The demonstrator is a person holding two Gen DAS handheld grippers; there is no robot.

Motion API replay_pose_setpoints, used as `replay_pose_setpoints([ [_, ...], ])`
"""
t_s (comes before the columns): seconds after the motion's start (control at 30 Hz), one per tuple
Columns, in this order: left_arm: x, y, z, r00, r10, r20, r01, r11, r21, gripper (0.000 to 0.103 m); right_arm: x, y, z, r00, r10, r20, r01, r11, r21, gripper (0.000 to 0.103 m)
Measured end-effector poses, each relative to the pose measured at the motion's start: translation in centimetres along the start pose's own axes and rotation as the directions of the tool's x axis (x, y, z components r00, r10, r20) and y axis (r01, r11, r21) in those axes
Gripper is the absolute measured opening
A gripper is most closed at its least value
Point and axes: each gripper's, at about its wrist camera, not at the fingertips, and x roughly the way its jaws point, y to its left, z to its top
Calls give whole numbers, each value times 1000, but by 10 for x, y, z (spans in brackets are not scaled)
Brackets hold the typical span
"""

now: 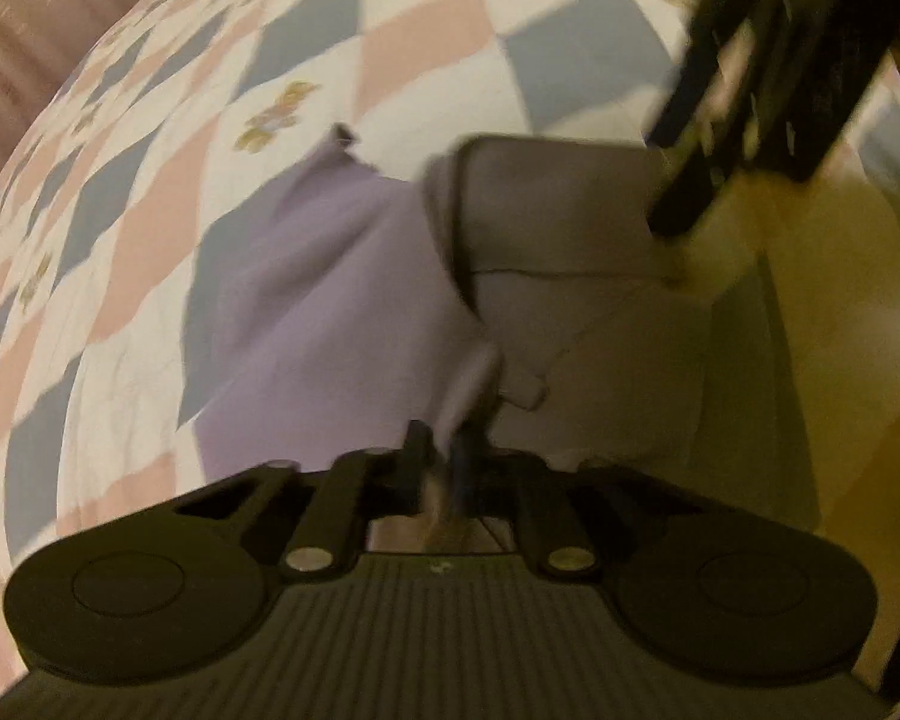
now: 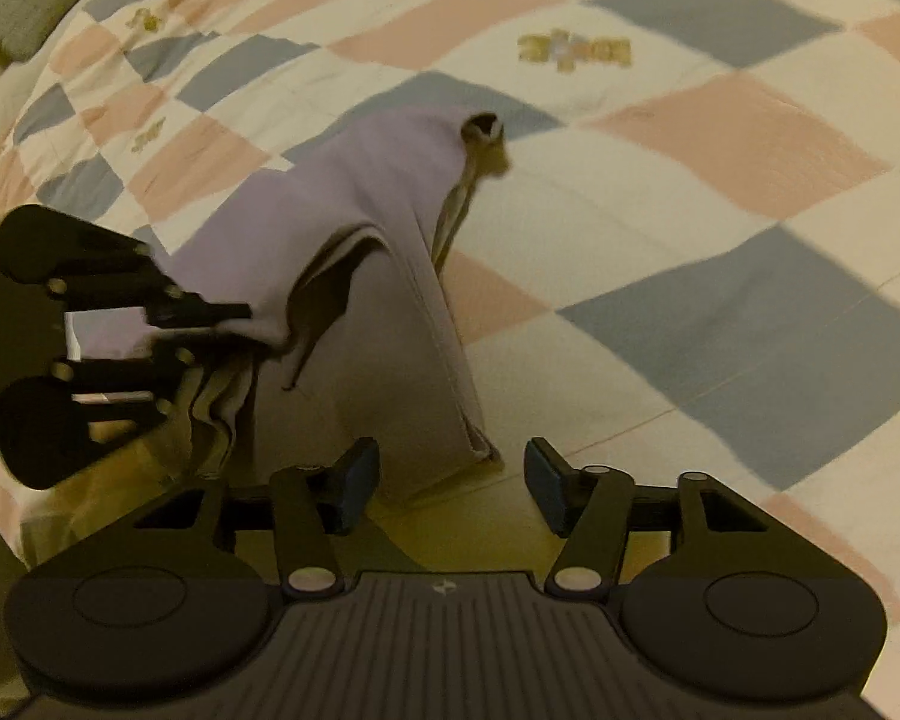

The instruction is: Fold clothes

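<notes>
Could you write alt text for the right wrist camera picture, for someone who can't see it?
A lilac garment is lifted off a checked bedspread, pinched at one edge by the left hand-held gripper coming in from the left. In the foreground the right hand-held gripper is open and holds nothing, its fingers either side of the cloth's lower hanging corner.

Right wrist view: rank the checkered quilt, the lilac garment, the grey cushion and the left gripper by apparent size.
1. checkered quilt
2. lilac garment
3. left gripper, nearer the camera, so unsure
4. grey cushion
</notes>
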Motion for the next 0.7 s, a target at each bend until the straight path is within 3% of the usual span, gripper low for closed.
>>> replay_pose_setpoints([
  [0.03, -4, 5, -2, 1000, 5, -5, -5, 1000, -16, 5, 1, -3, 1, 1000, 15, -1, -15, 1000, 23, 55],
  [0.1, -13, 13, -4, 1000, 19, -10, -20, 999, -35, 6, -1, -6, 1, 999, 43, 6, -44, 997, 60, 35],
  [0.13, -18, 16, -6, 1000, 29, -10, -29, 999, -37, 6, -4, -7, 1, 999, 49, 9, -50, 996, 69, 30],
  [0.17, -23, 18, -8, 999, 33, -9, -34, 999, -40, 8, -8, -8, 0, 998, 53, 16, -54, 996, 71, 12],
  [0.2, -27, 20, -6, 999, 36, -4, -36, 999, -41, 8, -12, -8, 1, 998, 65, 24, -66, 995, 69, 6],
  [0.43, -54, 11, 0, 999, 49, 17, -49, 999, 4, 9, -52, 16, 2, 992, 99, 82, -92, 992, -88, 5],
  [0.47, -58, 8, 3, 998, 48, 39, -49, 999, 23, 16, -56, 22, 2, 992, 86, 92, -75, 990, -120, 5],
  [0.5, -63, 3, 6, 997, 48, 64, -51, 998, 48, 33, -61, 29, 1, 993, 54, 102, -36, 985, -169, 5],
  [0.53, -68, -2, 11, 994, 49, 96, -57, 995, 82, 40, -64, 36, 1, 994, 28, 109, -4, 977, -211, 5],
  [0.7, -73, -18, 37, 974, 7, 226, -72, 957, 280, 56, -75, 48, -4, 991, 2, 135, 36, 959, -283, 5],
])
